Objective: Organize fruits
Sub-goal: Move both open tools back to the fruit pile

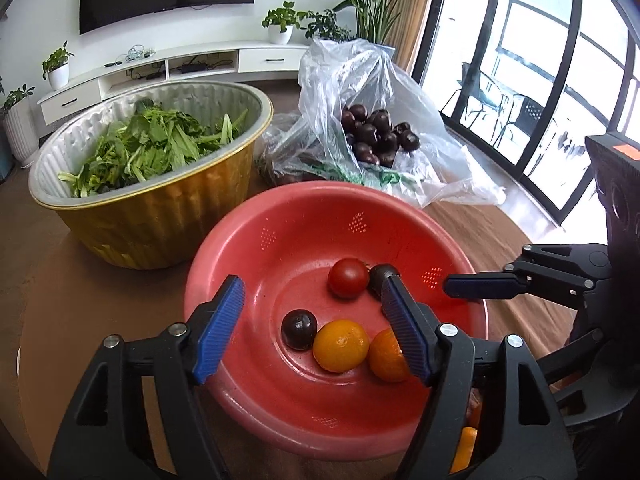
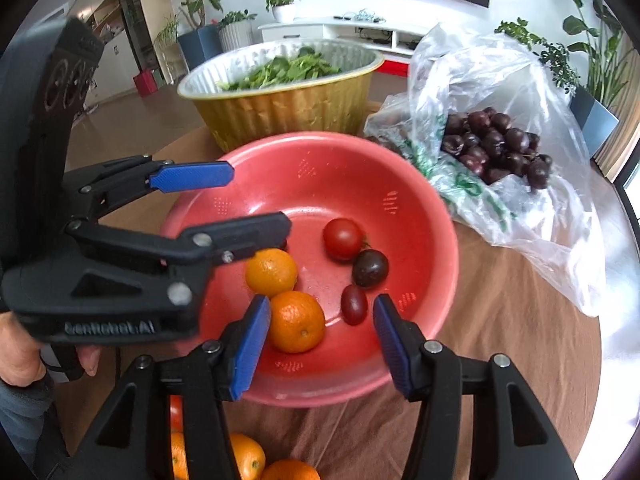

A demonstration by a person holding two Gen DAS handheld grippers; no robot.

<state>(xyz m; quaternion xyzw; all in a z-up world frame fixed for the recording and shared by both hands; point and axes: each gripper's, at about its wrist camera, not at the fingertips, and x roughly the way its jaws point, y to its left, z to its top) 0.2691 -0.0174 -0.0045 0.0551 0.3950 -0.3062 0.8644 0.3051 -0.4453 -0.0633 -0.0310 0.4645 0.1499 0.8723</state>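
Poised above the red basin (image 1: 280,216) on the brown-clothed table (image 2: 500,320), left gripper (image 1: 310,286) with jaws well apart and nothing between the pads; same for the right gripper (image 2: 320,304), open somewhat less wide, empty too, fruit lying below the gap but untouched. Likely angled down into the basin because that is where sorted fruit collects: inside lie a red tomato (image 1: 348,278), two oranges (image 1: 340,345) touching each other, a round dark plum (image 1: 299,329) just beside them, and a second dark plum (image 2: 370,268) against the tomato. Also a small oblong dark-red fruit (image 2: 354,304) near the right claw, seen only from the right wrist view. Behind the basin, a clear plastic bag (image 1: 384,80) lying open with a heap of dark plums (image 1: 376,136), probably the supply yet to be moved; beside it a gold foil bowl (image 1: 160,220) of leafy greens (image 1: 152,144), seemingly no part of the job. Hard to read: from the left wrist view, second plum half covered by the claw's right finger; from the right, first plum almost wholly behind the left claw. More oranges (image 2: 244,456) at the bottom edge, cut off, their container not visible. Cannot tell whether the bag holds other fruit beneath the folds.
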